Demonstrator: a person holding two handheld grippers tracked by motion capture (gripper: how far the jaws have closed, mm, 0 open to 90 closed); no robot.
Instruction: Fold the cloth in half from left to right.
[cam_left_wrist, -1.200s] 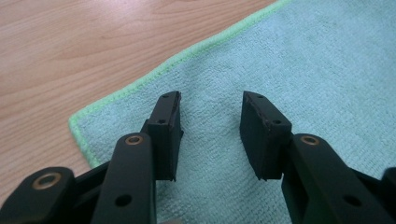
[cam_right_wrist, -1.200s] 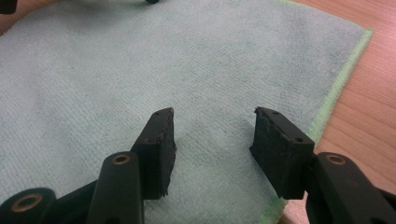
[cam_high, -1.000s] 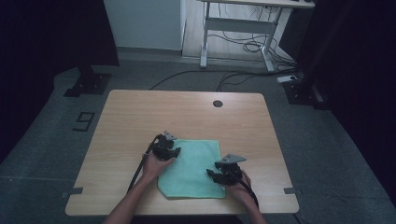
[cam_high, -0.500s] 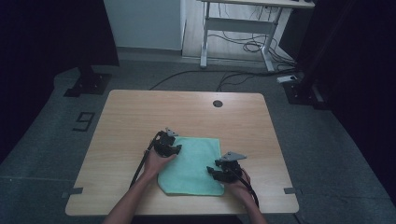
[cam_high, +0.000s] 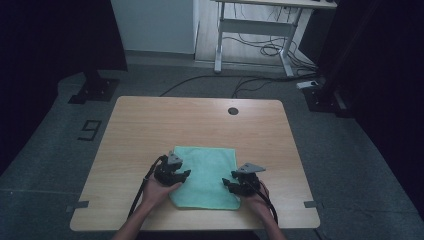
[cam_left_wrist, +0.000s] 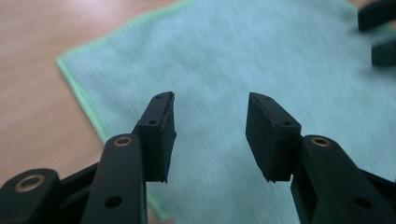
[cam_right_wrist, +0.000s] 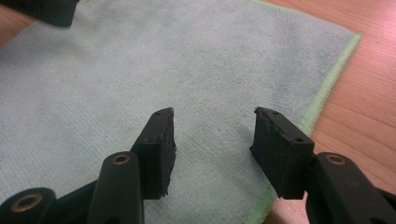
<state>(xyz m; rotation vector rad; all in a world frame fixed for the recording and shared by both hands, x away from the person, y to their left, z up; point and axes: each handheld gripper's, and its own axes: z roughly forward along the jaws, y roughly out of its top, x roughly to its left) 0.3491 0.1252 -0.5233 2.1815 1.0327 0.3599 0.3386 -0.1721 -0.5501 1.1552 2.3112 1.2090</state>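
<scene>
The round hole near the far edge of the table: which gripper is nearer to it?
Right, though only slightly. The right gripper is over the cloth's right edge, nearly straight below the hole. The left gripper, at the cloth's left edge, lies farther sideways.

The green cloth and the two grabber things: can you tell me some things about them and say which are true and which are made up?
1. The green cloth lies flat on the wooden table. True.
2. The left gripper is shut on the cloth. False: its jaws stand open with nothing between them.
3. The right gripper is open above the cloth near its edge. True.
4. The cloth is red. False: it is pale green.
5. The cloth hangs over the table's edge. False: it lies wholly on the tabletop.
</scene>
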